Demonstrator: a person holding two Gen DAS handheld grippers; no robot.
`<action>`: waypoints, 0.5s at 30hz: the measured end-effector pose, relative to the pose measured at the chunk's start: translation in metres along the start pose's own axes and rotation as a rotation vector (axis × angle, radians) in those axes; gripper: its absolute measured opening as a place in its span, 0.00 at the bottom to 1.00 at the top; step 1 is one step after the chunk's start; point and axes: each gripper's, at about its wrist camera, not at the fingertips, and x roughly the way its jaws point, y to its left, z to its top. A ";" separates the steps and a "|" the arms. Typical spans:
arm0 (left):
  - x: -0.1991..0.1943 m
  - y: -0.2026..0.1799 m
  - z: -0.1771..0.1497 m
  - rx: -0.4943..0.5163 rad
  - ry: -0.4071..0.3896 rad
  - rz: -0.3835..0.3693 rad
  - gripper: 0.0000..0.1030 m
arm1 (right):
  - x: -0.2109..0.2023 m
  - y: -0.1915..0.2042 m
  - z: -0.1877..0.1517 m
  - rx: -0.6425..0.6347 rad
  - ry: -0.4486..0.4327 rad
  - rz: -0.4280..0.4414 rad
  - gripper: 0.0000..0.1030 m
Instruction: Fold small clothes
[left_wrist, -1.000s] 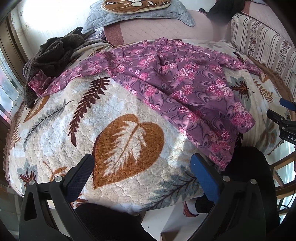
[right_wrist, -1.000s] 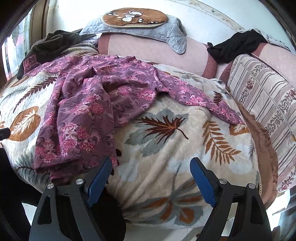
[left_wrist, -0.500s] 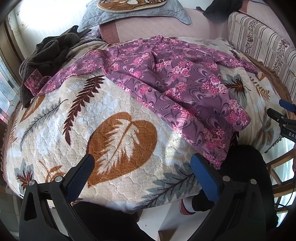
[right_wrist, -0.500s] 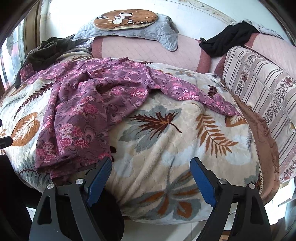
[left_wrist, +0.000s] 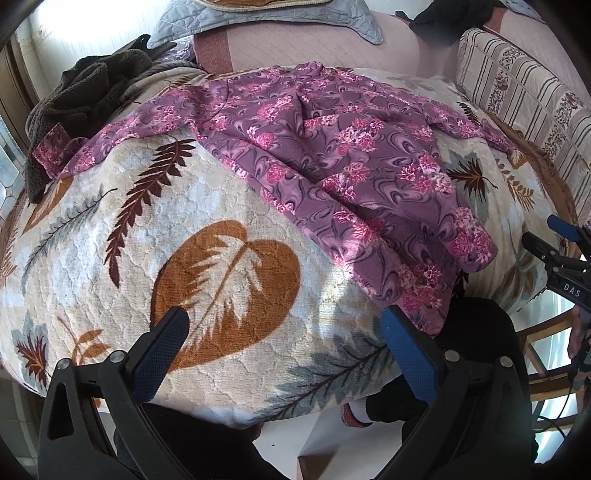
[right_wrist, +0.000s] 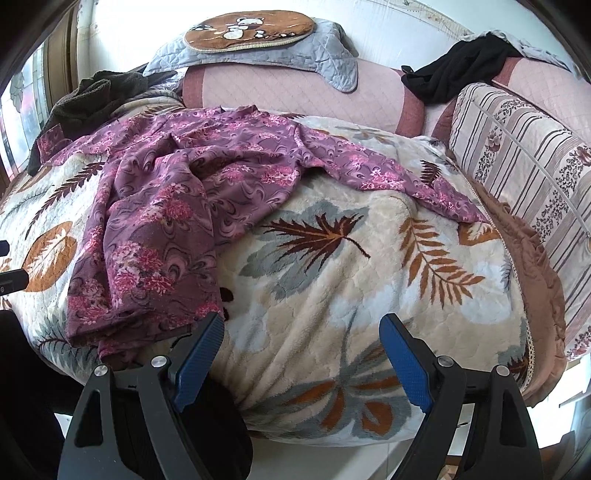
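Note:
A purple flowered long-sleeved top (left_wrist: 332, 155) (right_wrist: 166, 206) lies crumpled and spread on a leaf-patterned blanket (left_wrist: 166, 236) (right_wrist: 351, 258). Its hem hangs over the blanket's near edge; one sleeve reaches left toward a dark garment, the other stretches right. My left gripper (left_wrist: 284, 317) stands open over the blanket's near edge, left of the hem, holding nothing. My right gripper (right_wrist: 301, 325) is open too, its left finger (right_wrist: 199, 354) just beside the hem's corner, nothing between its pads. The right gripper's tips (left_wrist: 546, 236) show at the left wrist view's right edge.
A dark brown fleece garment (left_wrist: 85, 96) lies at the blanket's far left. A pink sofa back (right_wrist: 295, 92) carries a grey quilted cover (right_wrist: 258, 48) and a black cloth (right_wrist: 461, 66). A striped cushion (right_wrist: 535, 158) sits at right. A person's dark-clothed legs (left_wrist: 476, 343) are below.
Both views have tilted a little further down toward the blanket's near edge; the top and blanket sit slightly higher in the pictures. The garment has not moved, and both grippers stay open.

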 end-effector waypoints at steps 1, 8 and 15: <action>0.001 -0.001 0.001 0.001 0.001 -0.001 1.00 | 0.001 0.000 0.000 0.000 0.002 0.001 0.85; 0.005 -0.006 0.003 0.007 0.013 -0.013 1.00 | 0.005 0.000 -0.001 0.004 0.016 0.004 0.85; 0.013 -0.006 0.005 -0.021 0.059 -0.071 1.00 | 0.009 -0.001 -0.004 0.011 0.025 0.009 0.85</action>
